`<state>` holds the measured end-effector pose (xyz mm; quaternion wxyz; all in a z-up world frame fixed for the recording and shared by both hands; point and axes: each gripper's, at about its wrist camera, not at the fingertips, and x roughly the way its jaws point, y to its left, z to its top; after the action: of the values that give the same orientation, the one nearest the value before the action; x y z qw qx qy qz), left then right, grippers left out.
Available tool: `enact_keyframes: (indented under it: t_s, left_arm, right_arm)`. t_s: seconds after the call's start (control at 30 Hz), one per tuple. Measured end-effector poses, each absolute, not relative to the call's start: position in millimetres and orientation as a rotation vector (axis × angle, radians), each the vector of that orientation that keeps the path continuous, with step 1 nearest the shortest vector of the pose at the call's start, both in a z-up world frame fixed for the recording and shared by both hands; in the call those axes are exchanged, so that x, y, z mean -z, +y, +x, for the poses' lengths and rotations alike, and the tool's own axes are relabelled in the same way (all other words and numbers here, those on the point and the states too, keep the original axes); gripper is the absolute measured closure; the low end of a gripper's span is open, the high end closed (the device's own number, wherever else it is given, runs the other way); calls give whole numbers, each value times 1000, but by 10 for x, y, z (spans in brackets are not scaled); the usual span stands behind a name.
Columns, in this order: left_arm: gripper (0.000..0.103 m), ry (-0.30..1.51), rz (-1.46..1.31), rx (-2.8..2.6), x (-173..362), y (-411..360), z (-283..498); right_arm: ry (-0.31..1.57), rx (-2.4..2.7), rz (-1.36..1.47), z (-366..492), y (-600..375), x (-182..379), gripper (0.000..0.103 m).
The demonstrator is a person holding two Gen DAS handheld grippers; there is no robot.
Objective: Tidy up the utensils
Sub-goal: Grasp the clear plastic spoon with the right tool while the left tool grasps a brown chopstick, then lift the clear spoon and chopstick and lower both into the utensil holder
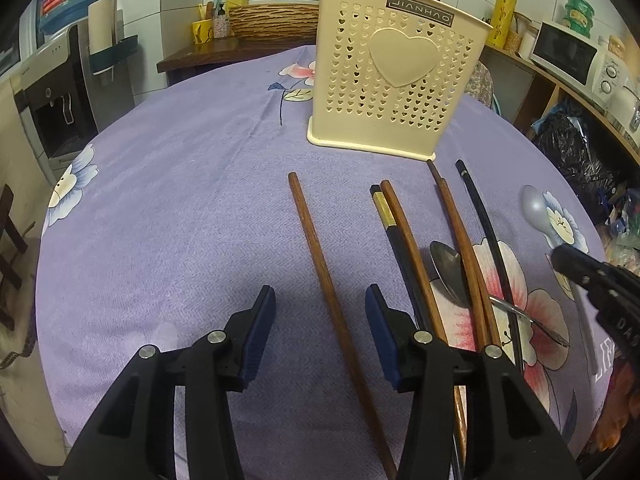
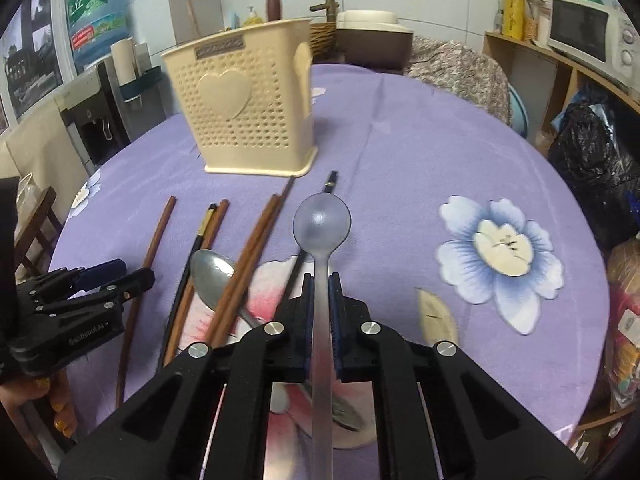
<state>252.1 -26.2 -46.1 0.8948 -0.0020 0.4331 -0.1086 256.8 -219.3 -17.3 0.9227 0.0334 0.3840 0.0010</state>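
Purple flowered cloth (image 2: pixel 400 152) covers the bench, where a cream utensil holder (image 1: pixel 394 80) stands behind scattered chopsticks (image 1: pixel 328 280). Right hand-held gripper (image 2: pixel 321 300) is clamped on a grey spoon (image 2: pixel 322 224); left hand-held gripper (image 1: pixel 320 312) stands apart, astride one brown chopstick.

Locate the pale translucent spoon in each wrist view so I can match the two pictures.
Left wrist view: the pale spoon lies at the far right, its bowl on the purple cloth, its handle running under the right gripper.
Right wrist view: the spoon is dead centre, its handle clamped between the right gripper's pads.
Shared landmark: the cream heart-patterned utensil holder, standing beyond the chopsticks.
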Motion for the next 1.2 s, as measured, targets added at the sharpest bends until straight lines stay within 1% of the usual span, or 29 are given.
enact_keyframes:
  t_s: [0.03,0.1,0.17,0.3,0.33,0.37,0.4,0.43,0.63,0.77,0.9,0.97,1.0,1.03,1.07,1.1,1.13,1.2]
  left_arm:
    - [54,896,-9,226,462,-259,2515]
    - [45,892,-18,232,465,-258,2506]
    - [41,890,-20,228,470,-264,2499]
    - [41,890,-11,213,477,-289,2487]
    - [41,892,-8,210,476,-294,2488]
    - [41,893,-6,209,476,-295,2489]
    - [41,896,-8,202,475,-289,2491]
    - [41,896,-13,197,469,-276,2496]
    - [41,900,-43,191,463,-230,2593]
    - [44,914,-54,192,452,-259,2774]
    - [58,927,-30,169,443,-307,3010]
    - [62,933,-39,172,437,-314,3089]
    - [65,935,-56,183,435,-310,3125]
    - [68,937,-65,184,433,-306,3167]
    - [76,941,-59,181,432,-315,3199]
    - [81,943,-54,183,432,-326,3216]
    - [84,946,-49,187,433,-337,3236]
    - [93,950,-45,183,433,-345,3256]
  right_arm:
    - [794,20,68,2534,-2286,194,95]
    - [819,34,68,2512,-2394,252,95]
    - [854,35,75,2517,-2494,342,95]
    - [882,29,78,2539,-2543,431,92]
    - [876,32,75,2525,-2558,424,85]
    - [878,31,75,2524,-2557,423,80]
    - [878,25,79,2523,-2563,426,66]
    - [875,24,81,2528,-2568,418,58]
    - [903,24,64,2728,-2592,419,58]
    - [922,38,57,2861,-2604,427,58]
    - [930,45,55,2951,-2588,434,58]
    - [930,52,45,2988,-2578,438,58]
    - [930,52,45,3003,-2581,437,59]
    - [928,53,49,3019,-2588,436,63]
    - [926,59,51,3038,-2599,436,66]
    - [925,59,56,3055,-2611,438,66]
    - [926,58,63,3069,-2623,437,66]
    - [925,58,65,3083,-2627,436,66]
